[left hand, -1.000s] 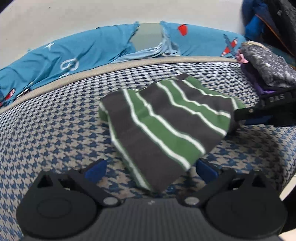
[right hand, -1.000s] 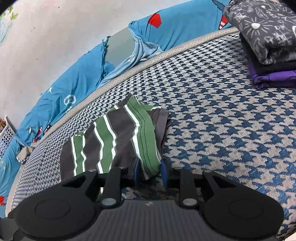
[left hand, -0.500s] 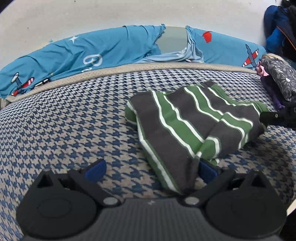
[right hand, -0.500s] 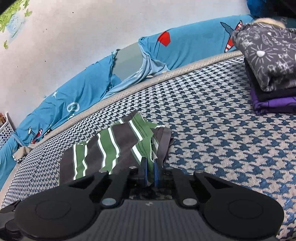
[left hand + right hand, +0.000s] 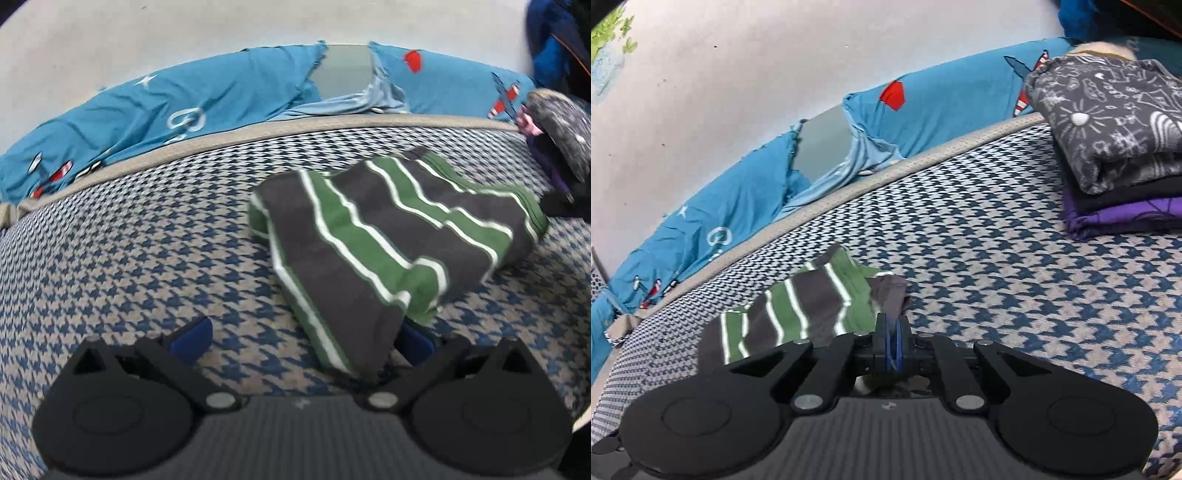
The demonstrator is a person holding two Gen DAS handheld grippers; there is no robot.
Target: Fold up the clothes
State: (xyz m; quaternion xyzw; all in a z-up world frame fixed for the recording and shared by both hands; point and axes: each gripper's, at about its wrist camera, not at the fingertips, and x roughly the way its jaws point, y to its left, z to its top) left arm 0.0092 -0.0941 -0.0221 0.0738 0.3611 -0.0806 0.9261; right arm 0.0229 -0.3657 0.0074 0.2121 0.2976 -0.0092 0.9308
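Observation:
A folded garment (image 5: 369, 240) with green, dark grey and white stripes lies on the houndstooth-patterned surface (image 5: 129, 240). My left gripper (image 5: 303, 338) is open at its near corner, and that corner lies between the fingers, close to the right blue pad (image 5: 415, 339). In the right wrist view the garment (image 5: 798, 306) sits just ahead and to the left. My right gripper (image 5: 889, 345) is shut, its blue pads pressed together on the garment's grey right edge. How much cloth the pads hold is hidden.
A stack of folded clothes (image 5: 1115, 129), grey printed on top of black and purple, stands at the right, also seen in the left wrist view (image 5: 561, 129). Blue printed bedding (image 5: 184, 103) runs along the wall behind the beige edge of the surface.
My right gripper went from open around the garment's edge to shut on it. The garment's right side has bunched and shifted. My left gripper stays open at the near corner.

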